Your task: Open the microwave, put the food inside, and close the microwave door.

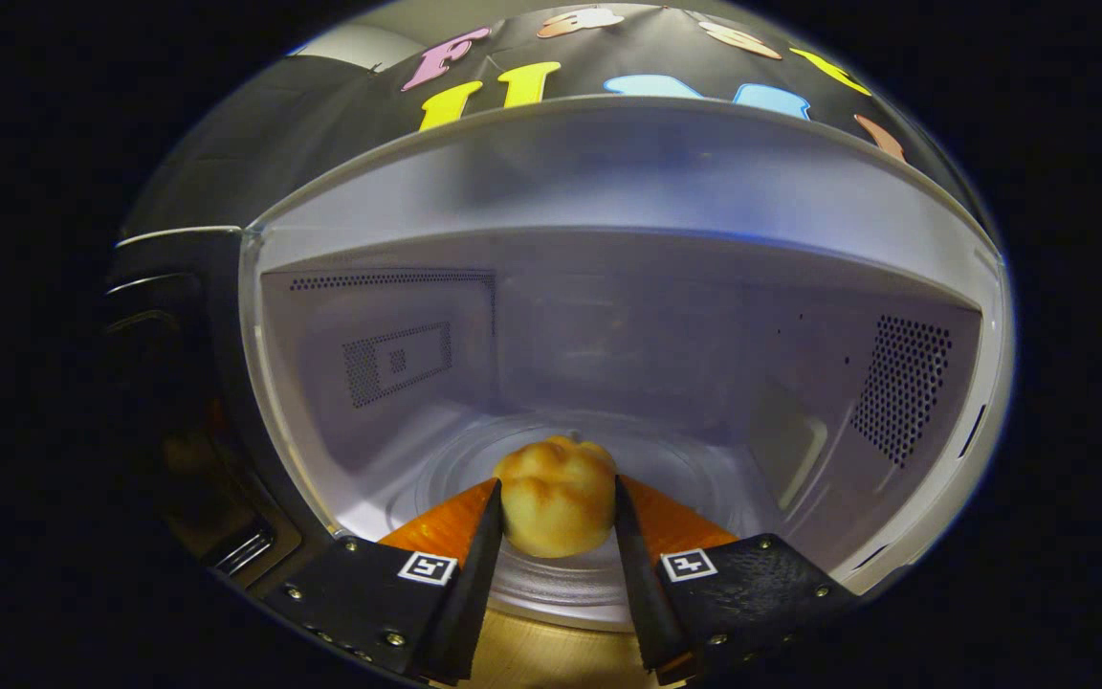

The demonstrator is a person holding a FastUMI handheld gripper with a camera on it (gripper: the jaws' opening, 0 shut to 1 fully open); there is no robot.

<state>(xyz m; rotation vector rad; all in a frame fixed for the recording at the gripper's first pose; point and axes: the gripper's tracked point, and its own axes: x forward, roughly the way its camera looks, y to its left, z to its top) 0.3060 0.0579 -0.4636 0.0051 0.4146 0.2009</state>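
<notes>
Inside the open microwave [608, 191], the gripper [556, 507] pinches a golden, lumpy bread roll [556, 493] between both fingers, above the glass turntable [561, 584].

A pale wooden tabletop [551, 660] shows nearest, between the gripper's [556, 507] fingers clamping the bun [556, 498]. The open microwave [608, 172] stands on it.

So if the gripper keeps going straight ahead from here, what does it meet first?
Nothing soon: the gripper, shut on the bun, points over the glass turntable toward the microwave's back wall; depth unclear.
</notes>
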